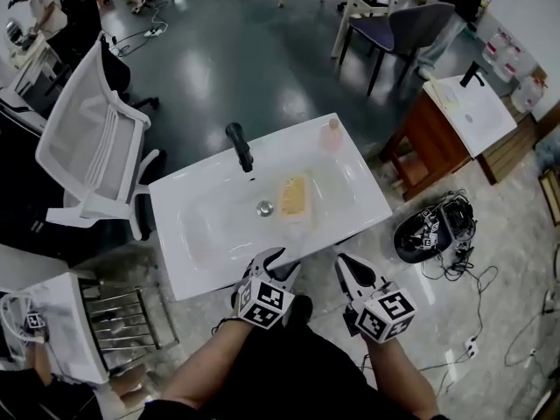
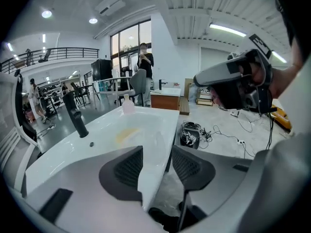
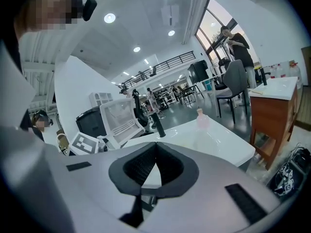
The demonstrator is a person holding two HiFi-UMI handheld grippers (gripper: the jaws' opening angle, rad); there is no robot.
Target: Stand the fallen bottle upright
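A clear bottle with a yellowish label (image 1: 294,198) lies on its side in the basin of the white sink (image 1: 197,280), right of the drain; the left gripper view shows the bottle (image 2: 127,134) as a pale yellow patch. My left gripper (image 1: 278,257) hovers over the sink's near rim, short of the bottle, open and with nothing between its pads (image 2: 156,152). My right gripper (image 1: 345,261) is beside it at the near right edge, shut and empty, its tips touching (image 3: 156,144). A small pink bottle (image 1: 332,134) (image 3: 202,119) stands upright at the far right corner.
A black faucet (image 1: 239,145) rises at the sink's far rim. A white mesh chair (image 1: 87,147) stands to the left, a metal rack (image 1: 122,322) at lower left. A wooden cabinet (image 1: 455,121) and a black bag with cables (image 1: 429,227) are on the right.
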